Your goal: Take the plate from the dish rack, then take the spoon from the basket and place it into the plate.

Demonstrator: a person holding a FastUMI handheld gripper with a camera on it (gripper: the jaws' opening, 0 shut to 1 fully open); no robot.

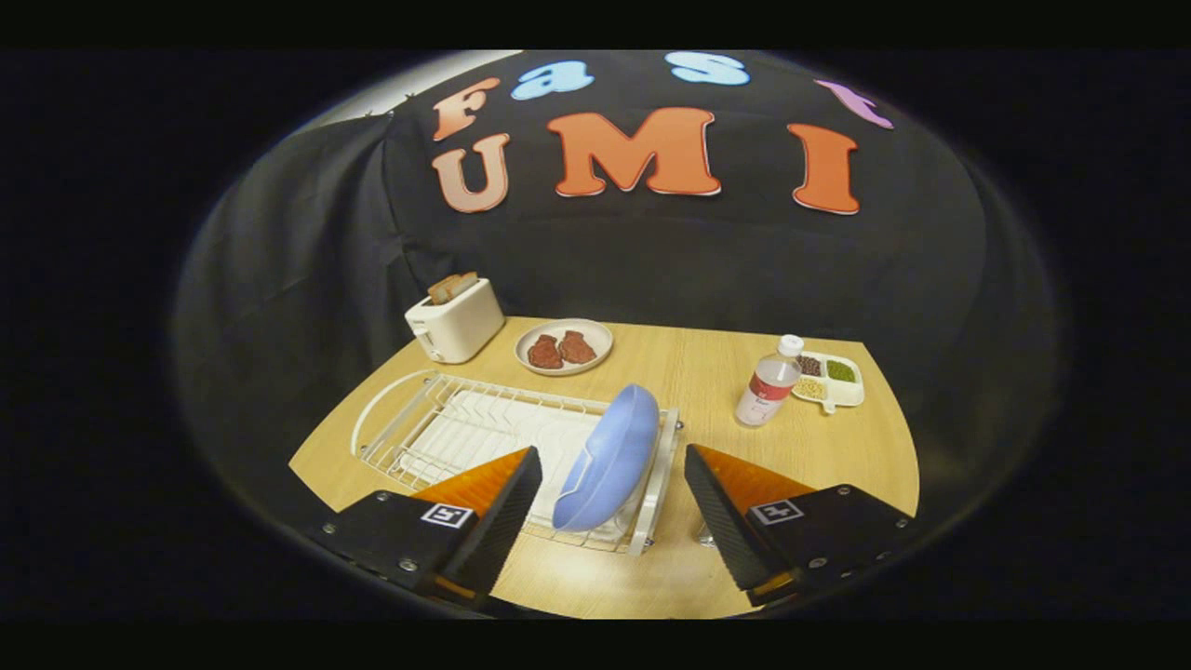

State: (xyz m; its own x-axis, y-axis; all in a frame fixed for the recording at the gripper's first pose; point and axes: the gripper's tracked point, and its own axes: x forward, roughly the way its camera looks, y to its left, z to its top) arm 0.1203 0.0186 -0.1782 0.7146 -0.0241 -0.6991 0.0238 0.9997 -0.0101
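Claw (612, 507) spread wide, gripping nothing, both fingers hovering over the near edge of the tabletop (707, 372). Left finger (498, 512) above the rack's near part, right finger (721, 516) just past the rack's right end, apart from it.

Between the fingers: blue plate (609, 461), standing on edge in the rack (437, 433), tilted, leaning toward the rack's right end, touching neither finger. Rack of white wire on a white tray, lying along the near left part of the tabletop, a curved wire handle at its left end. Other slots of the rack bare.

Beyond the rack, at the far left corner: white toaster (456, 321) with toast (452, 287) sticking up from its slot. Just beside the toaster, along the far edge: round dish (564, 346) carrying two brown meat pieces (561, 350).

Toward the far right corner: clear bottle (769, 381) with white cap and red label, upright. Just behind the bottle, touching or nearly so: white divided tray (831, 381) with dark, green and pale fillings in separate compartments.

Spoon and basket: place cannot be told.
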